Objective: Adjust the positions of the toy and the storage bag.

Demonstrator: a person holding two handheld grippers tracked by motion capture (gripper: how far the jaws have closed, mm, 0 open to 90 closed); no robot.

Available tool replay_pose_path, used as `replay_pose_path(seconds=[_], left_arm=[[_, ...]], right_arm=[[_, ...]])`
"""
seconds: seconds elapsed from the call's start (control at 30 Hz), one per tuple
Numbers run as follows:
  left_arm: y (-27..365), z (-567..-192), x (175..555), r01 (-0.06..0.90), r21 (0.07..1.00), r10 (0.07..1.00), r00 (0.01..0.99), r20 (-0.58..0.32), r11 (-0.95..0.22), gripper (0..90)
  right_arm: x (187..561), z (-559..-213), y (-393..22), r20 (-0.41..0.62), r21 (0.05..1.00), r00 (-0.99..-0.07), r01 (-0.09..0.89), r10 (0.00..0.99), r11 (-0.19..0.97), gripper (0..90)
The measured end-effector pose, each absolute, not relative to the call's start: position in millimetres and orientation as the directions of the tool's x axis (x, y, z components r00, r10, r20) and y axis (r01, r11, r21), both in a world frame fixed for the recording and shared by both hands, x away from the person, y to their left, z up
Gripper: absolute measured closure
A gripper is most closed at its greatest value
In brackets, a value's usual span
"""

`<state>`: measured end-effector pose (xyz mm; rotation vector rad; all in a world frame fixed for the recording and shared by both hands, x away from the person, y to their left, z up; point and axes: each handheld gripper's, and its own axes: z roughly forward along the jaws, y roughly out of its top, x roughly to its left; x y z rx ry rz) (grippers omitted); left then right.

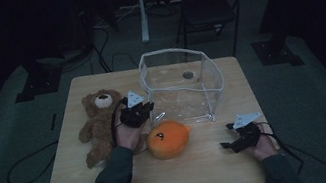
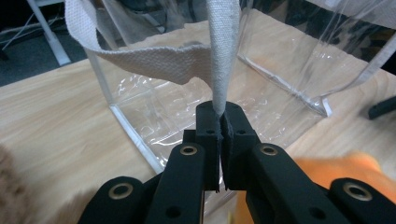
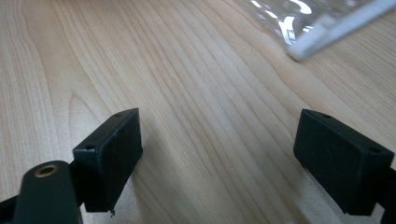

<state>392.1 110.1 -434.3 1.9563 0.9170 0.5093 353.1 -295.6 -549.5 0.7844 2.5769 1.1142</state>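
Observation:
A clear plastic bag with white trim stands open at the table's back middle. My left gripper sits at its front left corner, shut on the bag's white woven strap, which rises from between the jaws. An orange plush toy lies just in front of the bag, beside my left hand. A brown teddy bear lies on its back at the left. My right gripper hovers low over the table's front right, open with nothing between its pads.
The wooden table has bare room along the front and right. The bag's corner lies ahead of the right gripper. A folding chair and a table leg stand behind on the floor, with cables at the left.

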Motion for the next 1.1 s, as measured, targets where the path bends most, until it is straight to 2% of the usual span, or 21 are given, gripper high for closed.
replay_pose_path(seconds=[0.63,1.1], left_arm=[[184.4,-431.6,332.8,0.433,0.846,0.774,0.632,-0.039,-0.311,86.9],[213.5,-429.3,317.6,0.446,0.832,0.749,0.66,-0.058,-0.328,86.9]], right_arm=[[353.2,-549.6,-295.6,0.004,0.729,-0.832,0.383,0.555,0.568,14.7],[352.9,-549.6,-295.8,0.003,0.728,-0.831,0.383,0.556,0.568,14.8]])
